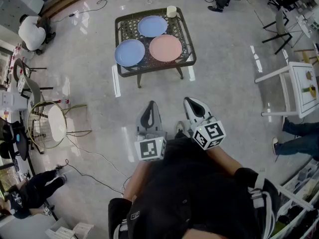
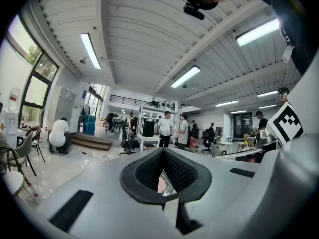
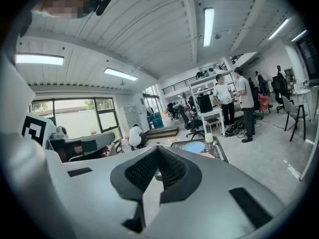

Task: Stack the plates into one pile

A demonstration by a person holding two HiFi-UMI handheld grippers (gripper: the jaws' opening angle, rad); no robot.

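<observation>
From above, the far blue plate (image 1: 152, 26), left blue plate (image 1: 129, 52) and pink plate (image 1: 165, 48) lie unstacked on the table (image 1: 185, 59), far from both tools. Left gripper view: the left gripper (image 1: 149, 114) is clenched and empty. Right gripper view: the right gripper (image 1: 194, 107) is likewise clenched on nothing.

On the table (image 1: 187, 44), the far plate (image 1: 152, 26) lies behind the left plate (image 1: 129, 52) and the right plate (image 1: 165, 48), all three close together, none on another. What seems a cup (image 1: 171, 11) stands at the table's far right corner. A chair (image 1: 52, 123) stands well to its left.
</observation>
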